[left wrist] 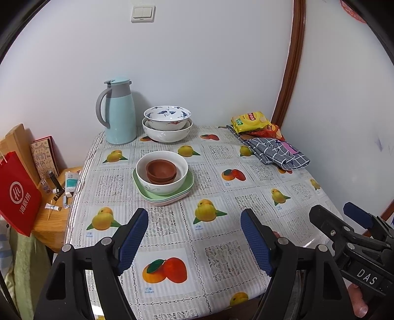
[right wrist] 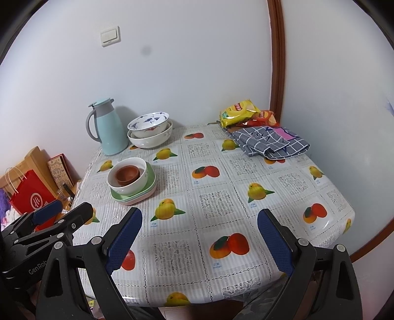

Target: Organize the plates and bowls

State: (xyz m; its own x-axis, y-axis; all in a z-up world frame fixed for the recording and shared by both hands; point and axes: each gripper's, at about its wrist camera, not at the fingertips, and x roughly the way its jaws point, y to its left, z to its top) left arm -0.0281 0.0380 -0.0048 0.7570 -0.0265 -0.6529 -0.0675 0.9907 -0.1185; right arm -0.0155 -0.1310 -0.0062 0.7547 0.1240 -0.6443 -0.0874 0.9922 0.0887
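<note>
Plates (left wrist: pixel 164 195) and bowls in two stacks on the table (left wrist: pixel 246 197), toward its far left part. Nearer stack: green plates at the bottom with a pinkish one under them, a white bowl (left wrist: pixel 162 183) on top, brown clay bowls (left wrist: pixel 161 169) nested inside it. Farther stack, against the wall and just beside a pale blue jug (left wrist: pixel 120 113) with a grey handle: a big white bowl (left wrist: pixel 167 134) holding a blue-patterned bowl (left wrist: pixel 167 115) with a red motif low on its side.

Left gripper (left wrist: pixel 194 243) over the near edge of the table, jaws spread wide, blue pads facing each other, nothing between them, well short of the plates. Right gripper (right wrist: pixel 199 245) likewise spread and empty over the near edge; seen also at the right of the left view, white letters "DAS" on its black body. "GenRob" legible on the left one's body in the right view, the rest cut off.

Tablecloth printed with yellow and orange mangoes, each square captioned in small blue print, "mango" under Chinese characters. At the far right corner a yellow snack bag (left wrist: pixel 251 121) with a red logo, too small to read, an orange-red bag behind it, and a folded grey checked cloth (left wrist: pixel 278 153) with a pink patch. Left of the table, on a low wooden stand, a red paper bag (left wrist: pixel 18 197) with a white round logo and white Chinese characters, small tubes and bottles beside it. White double light switch (left wrist: pixel 143 12) on the wall
</note>
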